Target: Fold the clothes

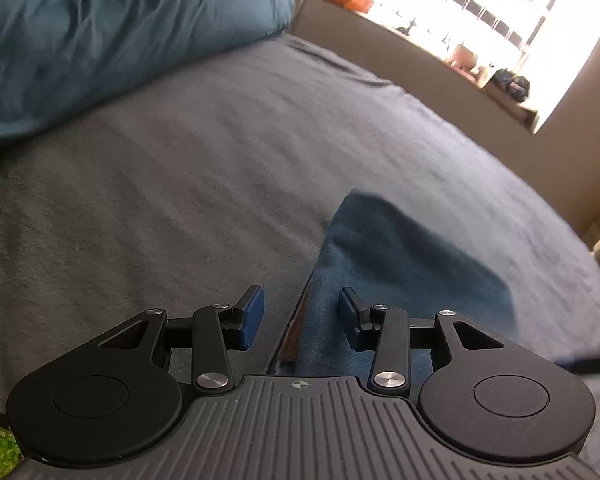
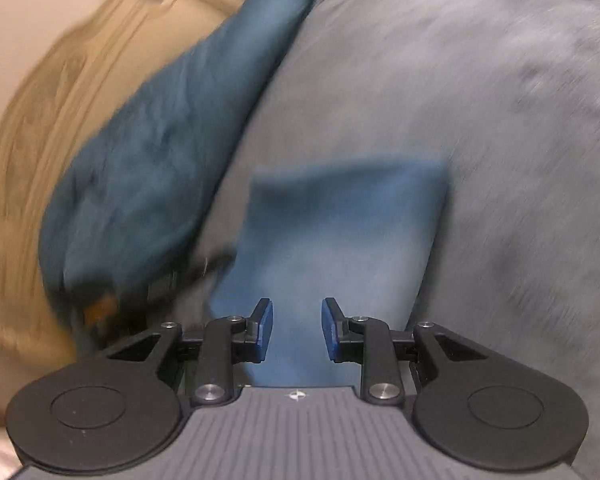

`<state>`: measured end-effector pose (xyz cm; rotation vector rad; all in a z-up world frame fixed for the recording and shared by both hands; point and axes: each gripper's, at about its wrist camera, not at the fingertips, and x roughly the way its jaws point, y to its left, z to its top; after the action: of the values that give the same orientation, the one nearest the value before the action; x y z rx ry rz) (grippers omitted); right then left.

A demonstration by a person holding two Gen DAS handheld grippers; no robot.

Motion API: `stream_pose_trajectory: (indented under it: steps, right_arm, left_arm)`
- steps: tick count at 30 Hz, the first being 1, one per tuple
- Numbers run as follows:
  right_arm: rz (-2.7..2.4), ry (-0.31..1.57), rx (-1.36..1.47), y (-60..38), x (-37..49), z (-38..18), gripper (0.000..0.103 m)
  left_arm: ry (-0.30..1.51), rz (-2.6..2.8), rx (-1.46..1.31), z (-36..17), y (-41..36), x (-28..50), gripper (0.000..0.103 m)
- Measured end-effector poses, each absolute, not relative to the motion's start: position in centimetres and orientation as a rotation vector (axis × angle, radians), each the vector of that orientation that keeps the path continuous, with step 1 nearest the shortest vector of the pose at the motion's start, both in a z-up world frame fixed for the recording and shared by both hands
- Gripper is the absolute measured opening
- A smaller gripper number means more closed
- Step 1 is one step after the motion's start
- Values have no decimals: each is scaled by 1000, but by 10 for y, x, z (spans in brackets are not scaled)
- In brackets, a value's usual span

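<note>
Hovering over folded blue cloth [image 2: 332, 232], right gripper [image 2: 297, 330] had jaws spread, nothing between pads. Left gripper [image 1: 301, 318] likewise spread and empty, above cloth's edge. Cloth lay flat on grey bedsheet [image 1: 160, 184], near teal pillow [image 1: 100, 32]. Fold looked nearly complete, judging by neat rectangle. Next move probably called for pinching an edge for another fold, or setting cloth aside.

folded cloth [image 2: 340, 232]: blue | bed sheet [image 1: 180, 160]: plain grey | pillow [image 1: 100, 28]: teal
</note>
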<state>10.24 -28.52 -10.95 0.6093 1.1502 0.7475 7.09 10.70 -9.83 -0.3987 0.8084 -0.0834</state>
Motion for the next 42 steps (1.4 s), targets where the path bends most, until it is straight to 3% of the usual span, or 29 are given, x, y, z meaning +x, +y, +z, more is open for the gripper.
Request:
stream_pose_trajectory:
  steps: [2,4,7,15,20,23,27,29,31,32,42]
  right_arm:
    - [732,1163,619,-286,91,-120,31]
    - [655,1182,747,-305,89,-137,41]
    - [548,1208,884,-329,85,-159,46]
    - [581,1286,902,-310,83,-176,63]
    - [605,1303,904,-301,85,-181,74]
    - [626,1302,887,-291,91,-183,75]
    - [662,1282,852,-271,103,-184,71]
    - [648,1275,822,-266,105,-182,57]
    - [634,1262,831,-270,104,-182,32]
    - [634,1250,849,-275,102,-182,29]
    - [575,1128,846,-347,99,-153,25]
  left_arm:
    - [808,-66,-439,-98,113,73,41]
    - [800,-58,-500,-96,123,77,43]
    - [820,-94,-584,-93,138,84,67]
    - [1040,-294,-535,-123,139,116,74]
    - [1042,-377,-579,-135,142,120,90]
    - [1059,-446,-605,-138,137,121,91]
    - [1094,-500,-612,-144,125,120,91]
    - [1102,-499,-600,-142,117,118,91]
    - [1104,-488,-609,-140,112,116,91]
    - [1103,-486,-610,-138,109,114,91]
    - [1122,-607,-697,-135,41,103,89]
